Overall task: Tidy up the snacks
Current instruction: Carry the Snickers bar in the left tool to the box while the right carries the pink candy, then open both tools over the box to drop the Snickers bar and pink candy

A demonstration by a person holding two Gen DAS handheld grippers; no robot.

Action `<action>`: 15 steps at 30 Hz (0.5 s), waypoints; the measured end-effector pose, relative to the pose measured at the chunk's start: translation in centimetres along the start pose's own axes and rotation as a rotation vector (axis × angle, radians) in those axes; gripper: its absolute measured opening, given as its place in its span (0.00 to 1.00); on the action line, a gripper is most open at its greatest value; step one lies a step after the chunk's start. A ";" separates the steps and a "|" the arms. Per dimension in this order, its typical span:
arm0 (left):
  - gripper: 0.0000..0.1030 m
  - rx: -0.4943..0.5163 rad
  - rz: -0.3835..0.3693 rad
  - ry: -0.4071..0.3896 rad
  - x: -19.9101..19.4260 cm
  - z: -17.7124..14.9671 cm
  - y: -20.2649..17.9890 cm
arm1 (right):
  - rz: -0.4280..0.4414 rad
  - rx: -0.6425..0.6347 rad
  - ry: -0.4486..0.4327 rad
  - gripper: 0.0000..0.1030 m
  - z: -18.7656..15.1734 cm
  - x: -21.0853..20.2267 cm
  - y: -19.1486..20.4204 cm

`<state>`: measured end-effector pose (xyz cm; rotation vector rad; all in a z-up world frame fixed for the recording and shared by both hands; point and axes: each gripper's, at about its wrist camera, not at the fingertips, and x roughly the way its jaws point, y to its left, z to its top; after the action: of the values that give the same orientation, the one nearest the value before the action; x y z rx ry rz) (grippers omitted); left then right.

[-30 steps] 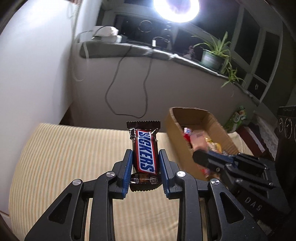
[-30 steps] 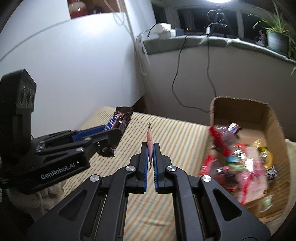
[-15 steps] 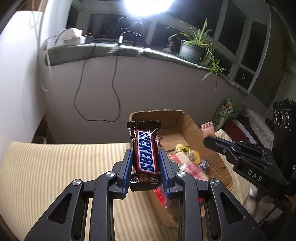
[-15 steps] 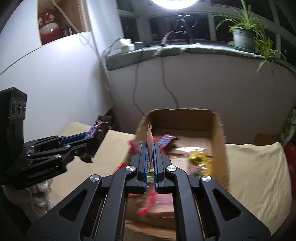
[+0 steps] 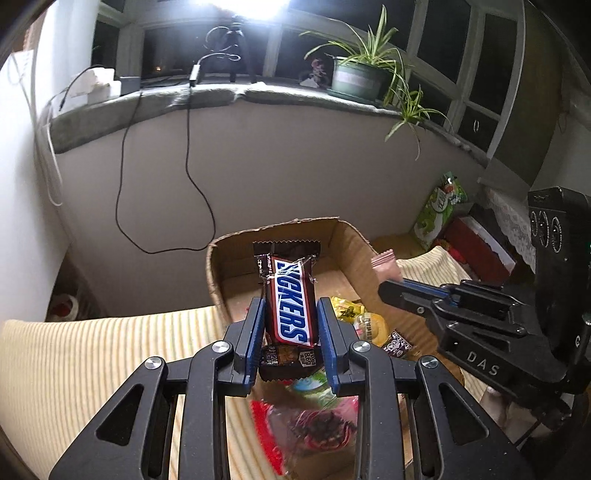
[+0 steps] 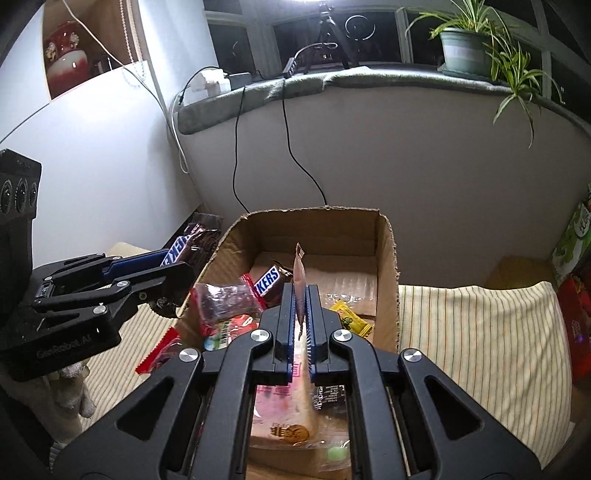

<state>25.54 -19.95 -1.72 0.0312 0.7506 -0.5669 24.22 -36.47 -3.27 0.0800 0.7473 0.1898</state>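
Two grippers hang above the cardboard box (image 6: pixel 386 258) of snacks: the left gripper (image 5: pixel 290 341) clamps an upright Snickers bar (image 5: pixel 291 301), the right gripper (image 6: pixel 301 328) pinches a thin pink packet (image 6: pixel 300 284).

A potted spider plant (image 5: pixel 360 72) sits on the windowsill (image 5: pixel 221 98).

A bright lamp (image 5: pixel 240 5) glares above dark windows (image 5: pixel 439 40), a potted plant (image 5: pixel 360 74) on the sill (image 5: pixel 258 94).

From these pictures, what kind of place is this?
Probably a room in a home: a potted spider plant on the stone windowsill, a striped cream cushion, and a brown cardboard snack box.
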 end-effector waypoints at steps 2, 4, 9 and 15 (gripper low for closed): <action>0.26 0.006 -0.001 0.003 0.2 0.0 -0.3 | 0.001 0.004 0.004 0.05 -0.1 0.2 -0.3; 0.26 0.011 -0.001 0.003 0.3 0.2 -0.6 | 0.001 0.010 0.008 0.05 -0.2 0.5 -0.5; 0.26 0.026 0.001 0.007 0.5 0.2 -1.1 | 0.003 0.018 0.020 0.05 -0.3 0.9 -1.0; 0.26 0.043 0.005 0.013 0.7 0.1 -1.7 | 0.005 0.025 0.027 0.05 -0.5 0.9 -1.1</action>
<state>25.17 -21.77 -1.76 0.0771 0.7506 -0.5785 24.72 -37.36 -4.40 0.1030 0.7762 0.1871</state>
